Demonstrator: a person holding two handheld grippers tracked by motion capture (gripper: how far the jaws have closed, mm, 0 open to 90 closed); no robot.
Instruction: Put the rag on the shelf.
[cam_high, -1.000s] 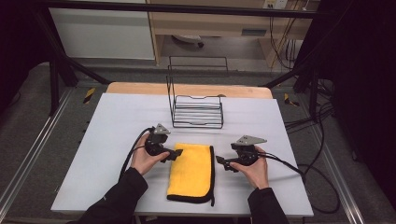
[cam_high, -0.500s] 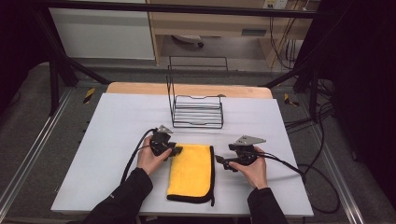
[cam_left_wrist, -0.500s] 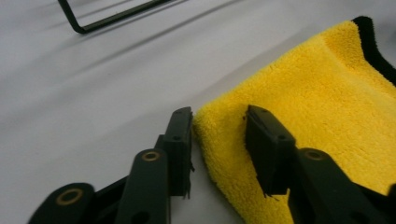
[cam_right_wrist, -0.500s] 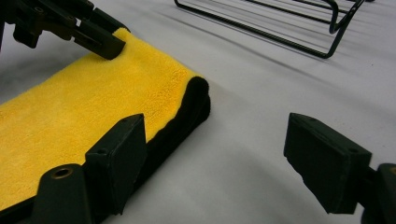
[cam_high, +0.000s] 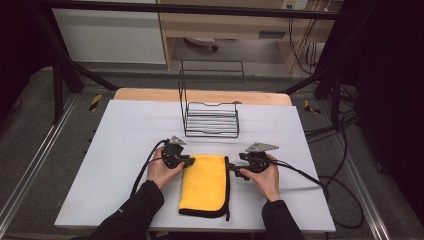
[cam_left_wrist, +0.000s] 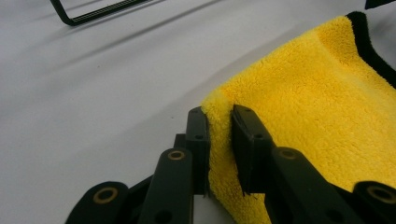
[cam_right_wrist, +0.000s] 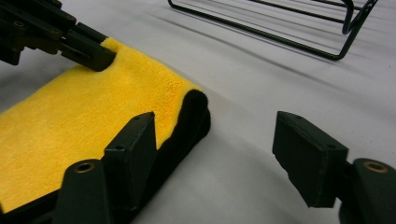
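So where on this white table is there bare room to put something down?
Bare patches: the table's left part beside the black wire rack, the right part between rack and edge, and the near-left corner. Crowded: the middle front, where both grippers meet the folded yellow cloth.

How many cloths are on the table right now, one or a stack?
1: a folded yellow microfibre cloth with black trim lies near the front edge of the white table, between the two grippers. Its folded layers could hide another inside.
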